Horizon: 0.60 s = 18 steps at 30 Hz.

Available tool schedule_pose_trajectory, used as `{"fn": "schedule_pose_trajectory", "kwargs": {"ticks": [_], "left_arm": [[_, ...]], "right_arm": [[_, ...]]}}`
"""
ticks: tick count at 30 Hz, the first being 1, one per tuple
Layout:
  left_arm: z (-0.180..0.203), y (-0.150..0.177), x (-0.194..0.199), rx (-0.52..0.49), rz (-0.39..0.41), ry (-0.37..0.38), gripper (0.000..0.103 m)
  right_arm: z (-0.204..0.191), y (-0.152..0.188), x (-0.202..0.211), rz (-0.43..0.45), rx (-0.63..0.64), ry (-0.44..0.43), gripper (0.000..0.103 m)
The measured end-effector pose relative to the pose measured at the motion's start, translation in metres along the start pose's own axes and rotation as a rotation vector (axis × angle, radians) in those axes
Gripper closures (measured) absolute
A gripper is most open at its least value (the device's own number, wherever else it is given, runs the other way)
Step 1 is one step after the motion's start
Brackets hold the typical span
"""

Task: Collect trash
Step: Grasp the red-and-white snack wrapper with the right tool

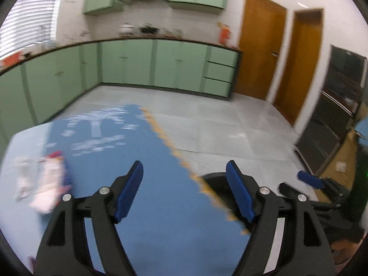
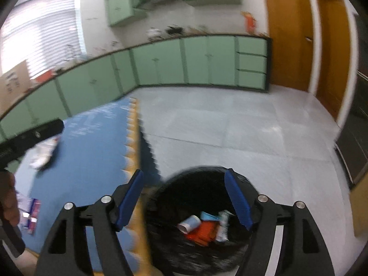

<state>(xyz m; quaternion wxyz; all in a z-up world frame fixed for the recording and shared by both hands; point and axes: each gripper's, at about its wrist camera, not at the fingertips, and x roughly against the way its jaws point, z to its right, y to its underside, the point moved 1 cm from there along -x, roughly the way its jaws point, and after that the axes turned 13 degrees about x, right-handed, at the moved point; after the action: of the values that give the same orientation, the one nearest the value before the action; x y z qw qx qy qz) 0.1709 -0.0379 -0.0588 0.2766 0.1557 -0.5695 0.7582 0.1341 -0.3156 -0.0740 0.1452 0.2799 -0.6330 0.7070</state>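
Observation:
A black trash bin [image 2: 184, 248] stands on the floor beside a blue mat [image 2: 92, 156]; inside lie a paper cup [image 2: 189, 223], an orange wrapper [image 2: 203, 232] and a white wrapper [image 2: 222, 225]. My right gripper [image 2: 184, 199] is open and empty above the bin's mouth. My left gripper [image 1: 185, 189] is open and empty above the mat's edge [image 1: 138, 207], the bin's rim [image 1: 216, 179] between its fingers. A blurred white and red wrapper [image 1: 49, 179] lies on the mat to the left; it also shows in the right wrist view [image 2: 43, 154]. A small packet [image 2: 31, 214] lies near the left hand.
Green cabinets [image 1: 138, 62] run along the far and left walls. Wooden doors [image 1: 260, 50] stand at the right. A dark shelf unit [image 1: 331, 115] is at the far right. Grey tiled floor [image 2: 230, 126] lies beyond the bin.

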Motion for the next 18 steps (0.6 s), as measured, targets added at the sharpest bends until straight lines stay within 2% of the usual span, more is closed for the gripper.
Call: {"fn": "schedule_pose_trajectory", "kwargs": {"ticks": [5,9,13,18], "left_arm": [[-0.062,0.0,0.05,0.032,0.076,-0.162,0.031],[-0.107,0.005,0.085,0.057,0.114,-0.275,0.031],[-0.143,0.022,0.11,0.096,0.124,-0.34,0.031],[-0.177,0.041,0.125,0.162,0.128,-0.378,0.031]], "right_arm": [[-0.061,-0.025,0.006,0.075,0.07,-0.125,0.029],[-0.116,-0.035,0.002,0.096,0.132,-0.236,0.029],[-0.167,-0.033,-0.001,0.095,0.191,-0.322,0.029],[-0.22,-0.023,-0.003,0.084,0.259,-0.399,0.029]]}}
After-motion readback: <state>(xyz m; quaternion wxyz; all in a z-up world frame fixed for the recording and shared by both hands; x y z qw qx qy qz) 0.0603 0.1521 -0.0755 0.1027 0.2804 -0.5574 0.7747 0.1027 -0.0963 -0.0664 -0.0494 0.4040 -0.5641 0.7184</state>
